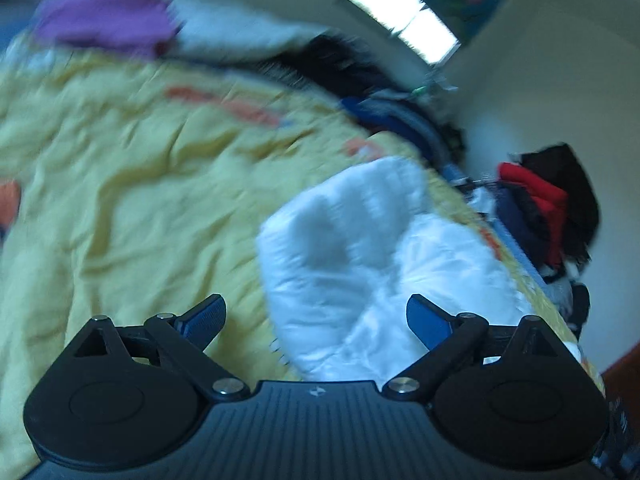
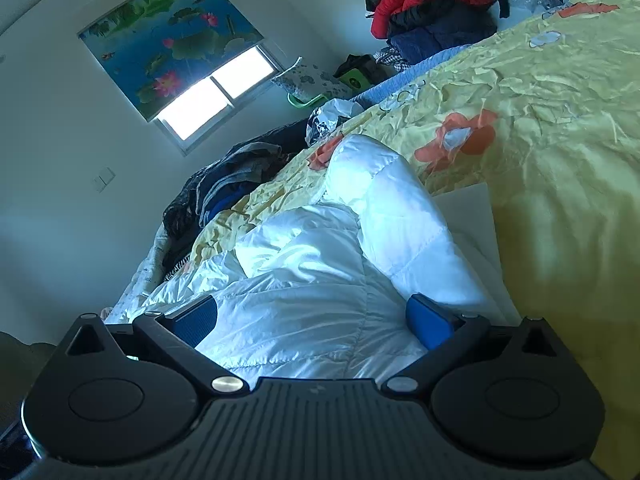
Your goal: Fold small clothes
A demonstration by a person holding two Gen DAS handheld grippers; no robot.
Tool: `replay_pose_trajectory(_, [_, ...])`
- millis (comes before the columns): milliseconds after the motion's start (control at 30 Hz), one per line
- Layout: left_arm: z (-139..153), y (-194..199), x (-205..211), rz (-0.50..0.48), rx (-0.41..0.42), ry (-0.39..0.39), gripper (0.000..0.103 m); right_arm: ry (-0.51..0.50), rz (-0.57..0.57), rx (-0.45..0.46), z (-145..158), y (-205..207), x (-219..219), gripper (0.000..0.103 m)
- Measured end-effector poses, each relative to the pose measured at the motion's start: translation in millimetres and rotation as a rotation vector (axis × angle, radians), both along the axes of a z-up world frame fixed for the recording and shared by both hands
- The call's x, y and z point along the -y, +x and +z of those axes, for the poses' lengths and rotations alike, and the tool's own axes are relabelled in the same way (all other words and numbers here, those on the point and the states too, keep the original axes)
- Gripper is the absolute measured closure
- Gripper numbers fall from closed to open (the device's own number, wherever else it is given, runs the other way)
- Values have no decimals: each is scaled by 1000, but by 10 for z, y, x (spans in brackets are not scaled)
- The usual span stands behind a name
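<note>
While your left gripper (image 1: 316,322) and right gripper (image 2: 312,322) gape wide, holding nothing, that jacket (image 2: 320,264) looks barely half folded on the bed (image 2: 560,128).

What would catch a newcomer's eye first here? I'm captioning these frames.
A puffy white quilted jacket lies crumpled on the yellow flowered bedspread, right ahead of both open grippers. Behind it, a lotus-print window blind hangs on the wall, and a red and dark clothes heap sits past the bed's edge.

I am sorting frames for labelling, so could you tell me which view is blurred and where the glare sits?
Left wrist view: motion-smeared throughout, the white jacket and yellow bedspread soft. Right wrist view: sharp; the window blows out white, its light sheening the jacket.
</note>
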State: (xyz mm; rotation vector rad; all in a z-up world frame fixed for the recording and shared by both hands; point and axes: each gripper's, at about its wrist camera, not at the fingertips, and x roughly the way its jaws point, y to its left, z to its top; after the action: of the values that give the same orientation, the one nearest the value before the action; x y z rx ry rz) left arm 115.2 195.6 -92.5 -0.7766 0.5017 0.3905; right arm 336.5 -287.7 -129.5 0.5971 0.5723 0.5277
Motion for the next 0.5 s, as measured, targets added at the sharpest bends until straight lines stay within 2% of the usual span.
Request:
replay_pose_trajectory(67, [-53, 47, -68, -2, 28, -83, 5, 4, -2, 2, -5, -15, 5, 1])
replay_pose_trajectory(233, [-119, 204, -141, 24, 67, -150, 7, 25, -5, 7, -22, -24, 29, 1])
replay_pose_trajectory(300, [-135, 268, -173, 20, 72, -192, 24, 34, -7, 9, -27, -32, 35, 0])
replay_pose_trajectory(333, [-152, 304, -191, 9, 61, -217, 41, 38, -7, 9, -30, -33, 40, 0])
replay_pose_trajectory(367, [-163, 334, -201, 9, 40, -221, 49, 41, -7, 10, -32, -39, 42, 0])
replay_pose_trajectory(433, [-130, 378, -169, 4, 14, -170, 52, 49, -6, 11, -39, -42, 53, 0])
replay_pose_trajectory(500, [-77, 405, -86, -14, -7, -103, 60, 58, -7, 13, -39, -44, 63, 0])
